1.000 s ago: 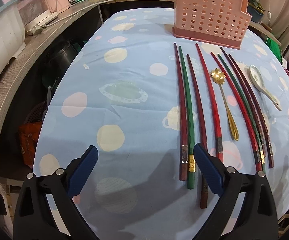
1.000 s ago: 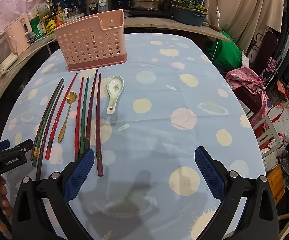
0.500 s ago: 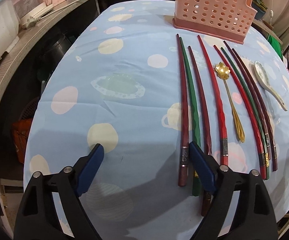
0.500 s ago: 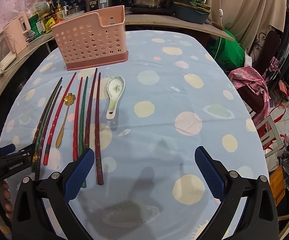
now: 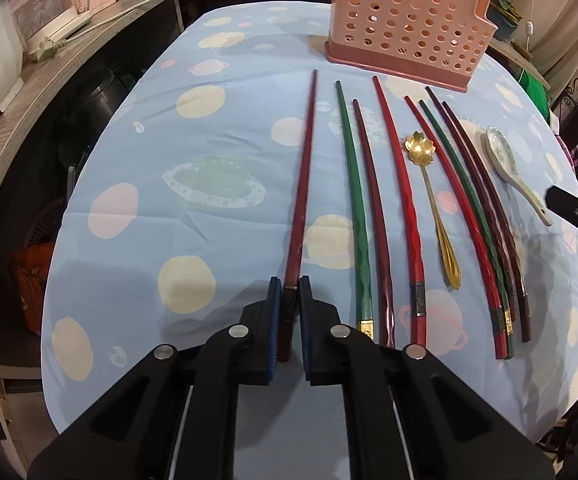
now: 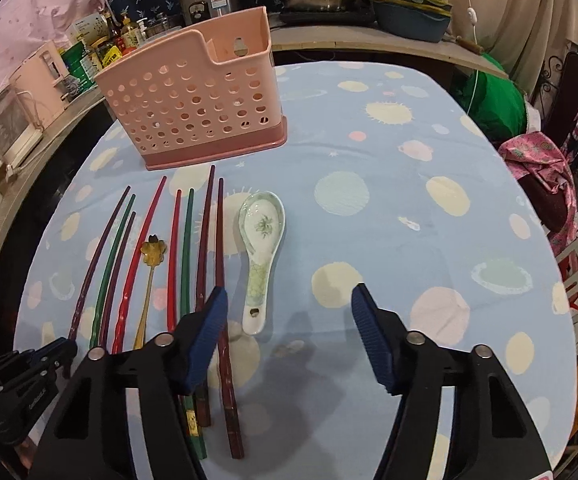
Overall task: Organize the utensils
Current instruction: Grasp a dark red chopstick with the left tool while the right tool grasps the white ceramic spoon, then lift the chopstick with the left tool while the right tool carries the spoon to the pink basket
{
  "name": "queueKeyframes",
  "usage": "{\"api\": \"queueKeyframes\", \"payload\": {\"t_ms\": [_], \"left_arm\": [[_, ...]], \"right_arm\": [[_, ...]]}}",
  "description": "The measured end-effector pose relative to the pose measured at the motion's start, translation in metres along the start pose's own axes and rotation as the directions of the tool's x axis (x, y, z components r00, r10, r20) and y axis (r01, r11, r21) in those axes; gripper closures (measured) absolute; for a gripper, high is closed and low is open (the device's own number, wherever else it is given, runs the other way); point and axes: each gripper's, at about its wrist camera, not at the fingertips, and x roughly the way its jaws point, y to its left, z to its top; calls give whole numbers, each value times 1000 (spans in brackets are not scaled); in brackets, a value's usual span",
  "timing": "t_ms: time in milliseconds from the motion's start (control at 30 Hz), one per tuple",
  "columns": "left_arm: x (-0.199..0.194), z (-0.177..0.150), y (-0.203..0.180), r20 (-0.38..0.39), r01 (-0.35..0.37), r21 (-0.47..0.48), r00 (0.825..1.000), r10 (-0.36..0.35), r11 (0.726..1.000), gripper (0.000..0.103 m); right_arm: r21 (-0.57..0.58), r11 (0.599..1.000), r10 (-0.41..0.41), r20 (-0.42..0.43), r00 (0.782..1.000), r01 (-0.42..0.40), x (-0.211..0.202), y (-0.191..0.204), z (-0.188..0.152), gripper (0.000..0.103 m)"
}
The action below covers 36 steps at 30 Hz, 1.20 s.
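While the left gripper [image 5: 289, 292] is closing its blue pads onto the thick end of the leftmost dark-red chopstick [image 5: 303, 184], the stick is lying apart from the other chopsticks [image 5: 401, 216] on the spotted tablecloth [image 5: 209, 152]. Jaws closing, the right gripper [image 6: 289, 312] is hovering around the white spoon's [image 6: 261, 248] handle, seemingly without touching it. Behind is standing the pink holder [image 6: 193, 100].

Eight chopsticks [image 5: 399, 200], two spoons [image 5: 435, 204], and one pink perforated basket [image 5: 405, 26].
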Motion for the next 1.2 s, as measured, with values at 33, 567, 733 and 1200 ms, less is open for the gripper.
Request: {"api": "queueKeyframes", "payload": {"t_ms": [33, 567, 733, 1200], "left_arm": [[0, 0, 0, 1, -1, 1, 1000, 1, 1000, 95], [2, 0, 2, 3, 9, 0, 1000, -9, 1000, 95], [1, 0, 3, 3, 12, -6, 1000, -12, 1000, 95], [2, 0, 2, 4, 6, -3, 1000, -6, 1000, 95]], "right_arm": [[15, 1000, 17, -16, 1000, -17, 6, -2, 1, 58], [61, 994, 99, -67, 993, -95, 29, -2, -5, 90], [85, 989, 126, -30, 992, -123, 15, -7, 1, 70], [97, 984, 155, -35, 987, -151, 18, -12, -5, 92]]}}
